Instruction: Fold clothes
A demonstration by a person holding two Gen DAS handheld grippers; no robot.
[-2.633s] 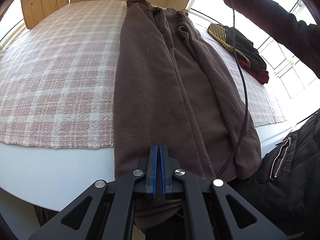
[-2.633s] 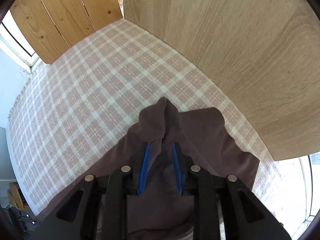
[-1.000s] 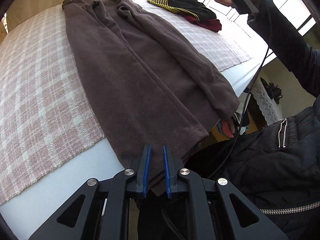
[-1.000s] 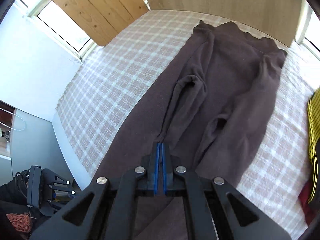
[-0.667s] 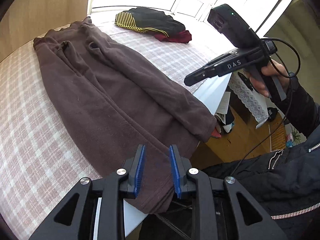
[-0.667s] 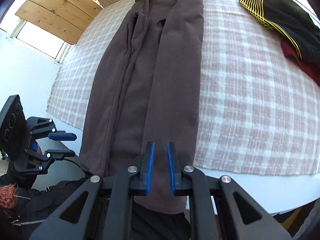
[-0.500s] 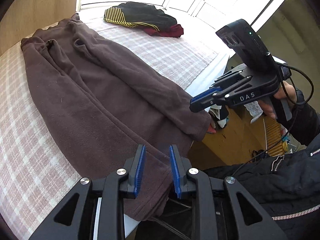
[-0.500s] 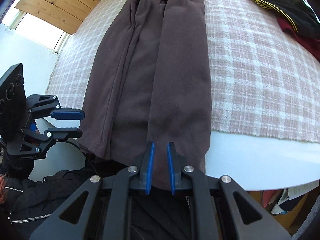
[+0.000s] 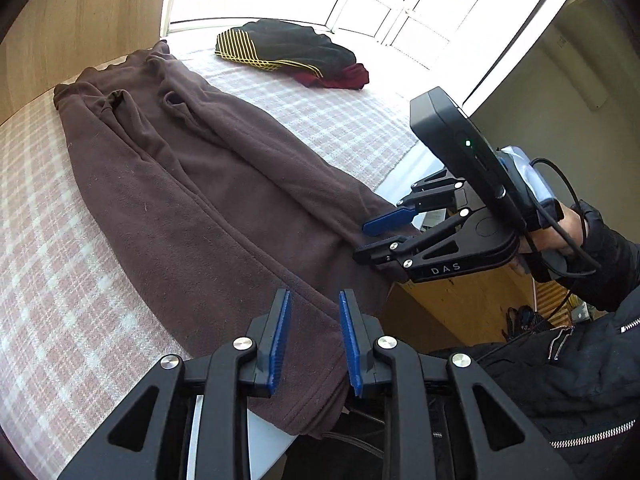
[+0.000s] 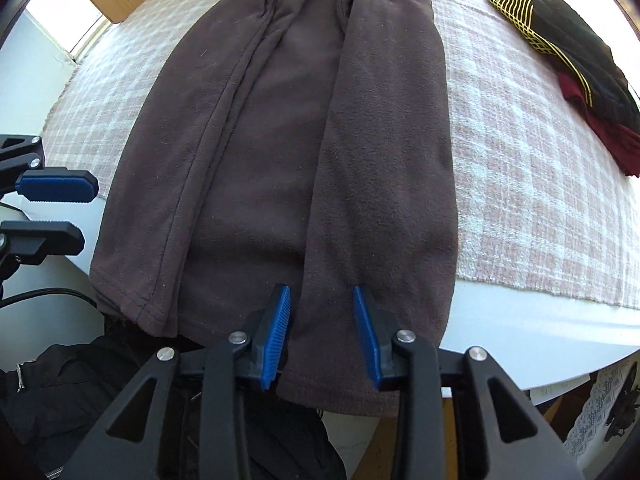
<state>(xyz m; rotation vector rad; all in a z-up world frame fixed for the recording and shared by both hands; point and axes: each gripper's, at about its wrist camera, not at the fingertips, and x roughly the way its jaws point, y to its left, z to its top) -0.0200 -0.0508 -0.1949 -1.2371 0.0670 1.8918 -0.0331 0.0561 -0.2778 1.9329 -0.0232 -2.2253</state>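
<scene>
Brown fleece trousers [image 9: 208, 200] lie lengthwise on the plaid cloth, waistband at the far end, both leg hems hanging over the table's near edge. My left gripper [image 9: 314, 296] hovers open over the left leg's hem; cloth shows between the pads, which do not press it. My right gripper [image 10: 321, 292] stands over the right leg [image 10: 380, 200] near its hem, its jaws opening, fabric below the gap and not pinched. Each gripper shows in the other's view: the right gripper [image 9: 362, 242] beside the right hem, the left gripper [image 10: 90, 214] at the left edge.
A black garment with yellow stripes [image 9: 288, 56] lies on a dark red one at the far right of the plaid cloth [image 9: 48, 240]. The white table edge [image 10: 520, 320] runs close below the hems. A wooden wall [image 9: 80, 12] stands behind. A person's black jacket [image 9: 560, 380] is near.
The right gripper came from the waistband end down to the near hem and its jaws parted. The left gripper's jaws also parted and it swung slightly over the left hem.
</scene>
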